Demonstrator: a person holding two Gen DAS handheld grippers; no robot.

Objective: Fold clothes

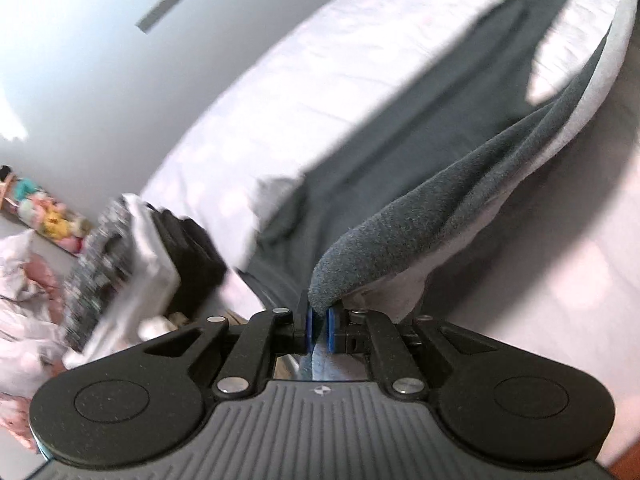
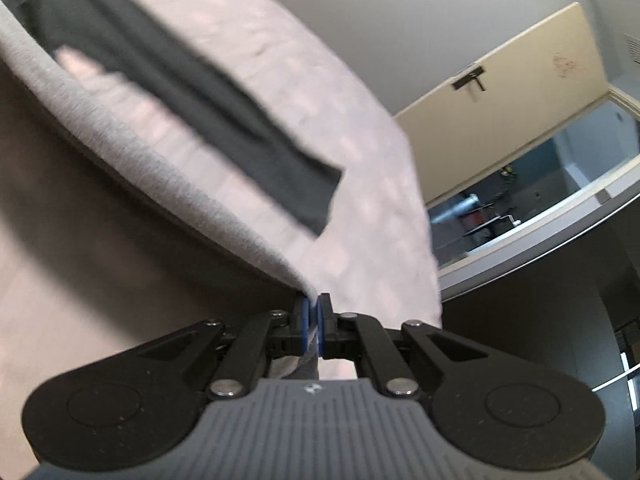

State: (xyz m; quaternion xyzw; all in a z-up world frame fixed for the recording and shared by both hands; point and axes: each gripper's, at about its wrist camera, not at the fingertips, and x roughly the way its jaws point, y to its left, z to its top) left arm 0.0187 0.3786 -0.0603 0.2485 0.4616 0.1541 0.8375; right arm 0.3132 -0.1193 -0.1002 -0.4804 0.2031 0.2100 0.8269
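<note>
The left gripper point(image 1: 320, 322) had its blue-padded fingers point(image 1: 309, 326) pressed narrow on a bunched corner of a dark grey garment point(image 1: 400, 168). From that pinch a thick roll of the cloth ran up and to the right, lifted off the bed point(image 1: 312, 72), while the rest of the garment lay flat as a long dark band across the pale, faintly patterned bed cover. The lifted edge followed the right side of the mattress, where a pale layer of fabric showed beneath it.

The right gripper point(image 2: 315, 320) also had its fingers point(image 2: 306, 322) drawn close together, clamped on the end of a light grey fabric edge point(image 2: 132, 152). That edge stretched taut from the pinch up to the left border of the right wrist view. Whether it was the garment's inner face or a separate piece could not be told. Beyond it, a flat dark strip of the garment point(image 2: 192, 92) ended in a square corner, lying well inside the bed's right edge.

Room around the bed was uneven. Left of the bed, close to its corner, stood a dark case point(image 1: 188, 256) and a white box-like item point(image 1: 152, 248), with crumpled pale bedding point(image 1: 24, 280) and colourful toys point(image 1: 52, 216) further off. On the right, the bed's edge dropped to open floor before a cream door point(image 2: 516, 112) and a doorway point(image 2: 532, 200).
</note>
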